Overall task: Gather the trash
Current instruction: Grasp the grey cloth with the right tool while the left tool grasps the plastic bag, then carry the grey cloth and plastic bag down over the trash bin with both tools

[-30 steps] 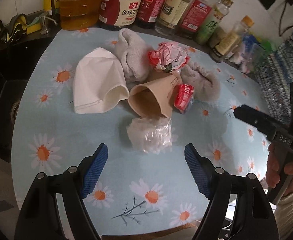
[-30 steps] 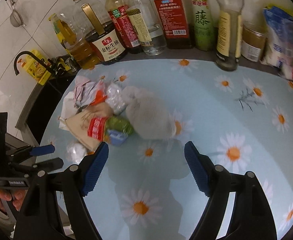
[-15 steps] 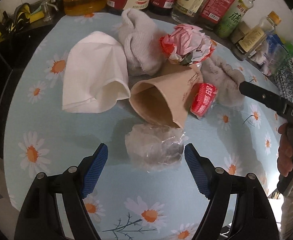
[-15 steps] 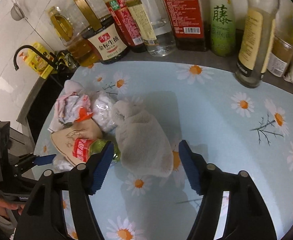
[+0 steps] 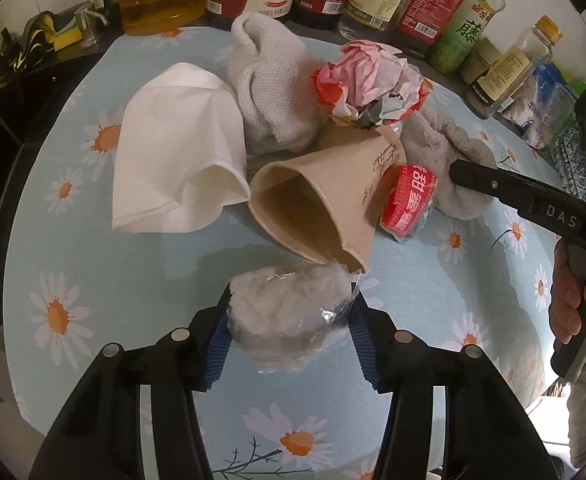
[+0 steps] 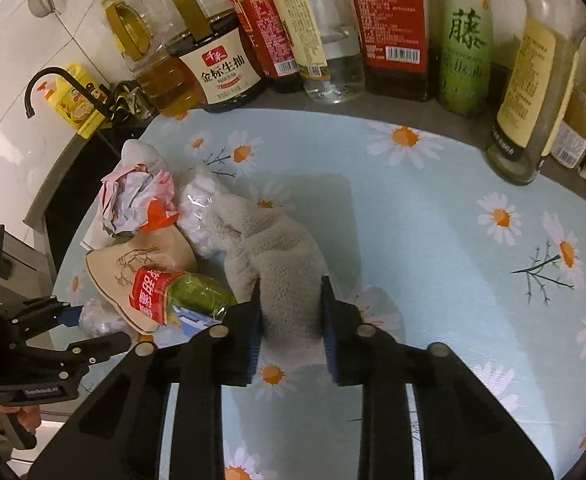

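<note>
Pinching a crumpled clear plastic wad [image 5: 293, 312] between its blue pads, the left hand-held gripper [image 5: 291, 336] sits low over the daisy-print counter [image 5: 93, 280], just in front of a tipped brown paper cup [image 5: 317, 208]. The right hand-held gripper [image 6: 291, 320] is clamped on a grey knitted cloth [image 6: 281, 264] lying beside a red-labelled wrapper [image 6: 153, 292].

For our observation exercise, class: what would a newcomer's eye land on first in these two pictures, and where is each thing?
First, the heap of rubbish mid-table on the daisy-print cloth: a crumpled pink wrapper sits above a tipped brown paper cup. Nearer, the left gripper is closed on a clear plastic wad, while the right gripper squeezes a grey cloth. Sauce and oil bottles line the back edge.
</note>
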`<state>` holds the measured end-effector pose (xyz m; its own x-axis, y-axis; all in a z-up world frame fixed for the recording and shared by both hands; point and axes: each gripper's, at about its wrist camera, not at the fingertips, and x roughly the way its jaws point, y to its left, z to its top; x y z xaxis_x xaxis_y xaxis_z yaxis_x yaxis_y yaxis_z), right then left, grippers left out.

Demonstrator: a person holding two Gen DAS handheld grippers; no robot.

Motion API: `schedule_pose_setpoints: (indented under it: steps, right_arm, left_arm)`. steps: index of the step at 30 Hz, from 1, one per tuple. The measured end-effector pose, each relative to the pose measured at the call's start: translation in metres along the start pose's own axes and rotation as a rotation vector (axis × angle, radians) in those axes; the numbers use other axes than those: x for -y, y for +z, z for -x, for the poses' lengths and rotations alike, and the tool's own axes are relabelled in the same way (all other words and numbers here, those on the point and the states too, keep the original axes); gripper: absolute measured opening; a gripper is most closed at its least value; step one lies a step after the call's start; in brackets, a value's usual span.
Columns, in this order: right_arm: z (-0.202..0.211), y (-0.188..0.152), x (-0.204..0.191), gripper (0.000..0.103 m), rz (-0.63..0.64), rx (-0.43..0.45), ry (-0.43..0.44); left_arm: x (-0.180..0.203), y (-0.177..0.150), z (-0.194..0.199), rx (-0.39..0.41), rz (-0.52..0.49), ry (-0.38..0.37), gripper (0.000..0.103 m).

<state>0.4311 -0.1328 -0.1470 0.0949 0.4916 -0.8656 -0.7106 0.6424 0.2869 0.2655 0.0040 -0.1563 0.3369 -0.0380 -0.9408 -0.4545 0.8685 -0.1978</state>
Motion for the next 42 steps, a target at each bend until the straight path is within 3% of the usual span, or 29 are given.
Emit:
schedule_pose_setpoints:
  steps: [19,29,42]
  right_arm:
    - [0.067,-0.04,-0.024,0.022,-0.084,0.109,-0.116]
    - [0.097,-0.096,-0.087,0.022,-0.156,0.15,-0.176]
    - [0.108,-0.156,-0.182,0.022,-0.207,0.173,-0.208]
  left_arm:
    - [-0.014,-0.023,0.036,0.063,-0.054,-0.052,0.049]
    - [-0.031,-0.05,0.074,0.112,-0.154,-0.124,0.049]
    - [-0.074,-0.095,0.109,0.139,-0.239,-0.194,0.049]
